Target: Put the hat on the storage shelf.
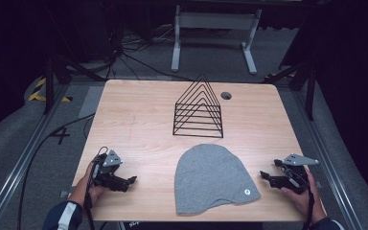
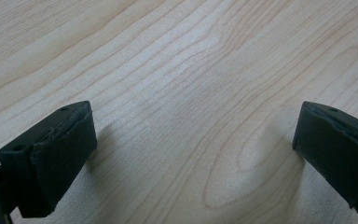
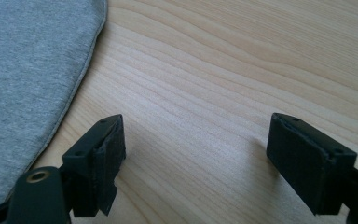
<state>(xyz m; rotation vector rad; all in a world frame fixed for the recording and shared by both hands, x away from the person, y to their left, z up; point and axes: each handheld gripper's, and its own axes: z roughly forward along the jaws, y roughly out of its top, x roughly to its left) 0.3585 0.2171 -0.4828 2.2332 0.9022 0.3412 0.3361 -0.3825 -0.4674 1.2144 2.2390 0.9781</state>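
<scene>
Left gripper point(image 1: 133, 180): near edge, at 8 o'clock from the beanie; jaws wide apart, nothing between them, bare wood under them in the left gripper view.
Right gripper point(image 1: 263, 175): near edge, at 4 o'clock from the beanie; jaws wide apart, empty, aimed toward the cloth's right hem.
Beanie point(image 1: 212, 179): flat on the table point(image 1: 134, 120) between the two grippers, close to the near edge, crown toward 12 o'clock, opening toward 6; small round badge point(image 1: 245, 192) near the 4 o'clock corner.
Edge seen close point(image 3: 70, 98): thin rolled hem, lying flush on the wood just left of the right jaws.
Handling, judged: light, soft, limp knit; likely to sag and fold once lifted; not fragile, hardly slippery against padded jaws.
Where to grip, judged: hem corners at 4 and 8 o'clock, one per gripper; a lower jaw slid under the hem to catch the fabric.
Risk, judged: pinching only the top layer; cloth dragging across the wood.
Rack point(image 1: 199, 108): black wire, upright, well beyond at 12 o'clock, apart from the beanie.
</scene>
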